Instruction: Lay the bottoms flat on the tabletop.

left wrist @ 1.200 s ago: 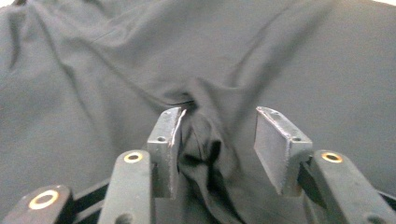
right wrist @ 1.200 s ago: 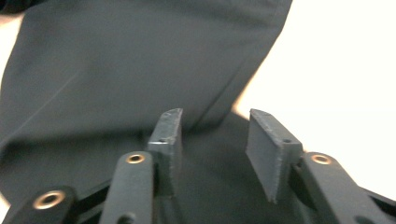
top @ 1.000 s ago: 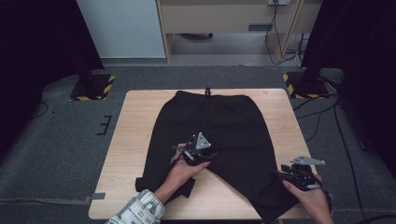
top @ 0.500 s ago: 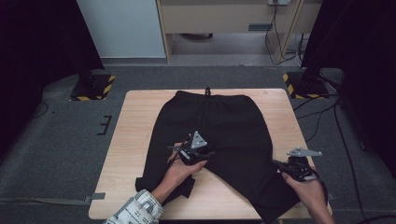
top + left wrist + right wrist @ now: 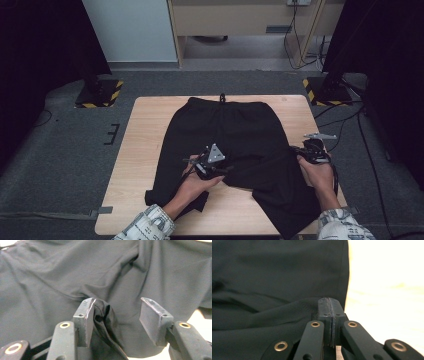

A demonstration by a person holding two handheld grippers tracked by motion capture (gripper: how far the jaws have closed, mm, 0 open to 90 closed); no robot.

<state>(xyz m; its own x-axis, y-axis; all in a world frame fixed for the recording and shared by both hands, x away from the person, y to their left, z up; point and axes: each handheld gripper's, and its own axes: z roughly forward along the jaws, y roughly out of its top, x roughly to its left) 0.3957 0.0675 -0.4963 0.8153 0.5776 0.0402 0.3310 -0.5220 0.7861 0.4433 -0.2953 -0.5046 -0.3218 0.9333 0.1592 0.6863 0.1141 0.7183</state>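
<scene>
Black shorts [image 5: 235,140], pale wood table [image 5: 145,135], patterned white sleeves [image 5: 145,227]

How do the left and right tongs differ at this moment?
The left tongs stand open, a fold of the black trousers against one jaw; the right tongs are shut on the trousers' edge. The left sits mid-garment, the right at the outer side seam. Both touch the same fabric.

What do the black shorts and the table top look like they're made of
The black shorts look like thin, matte woven or knit fabric: soft wrinkles, and a fold bunches by the left gripper. The exact fibre can't be told. The table top looks like pale wood or wood-look laminate with a smooth finish; faint grain shows.
</scene>
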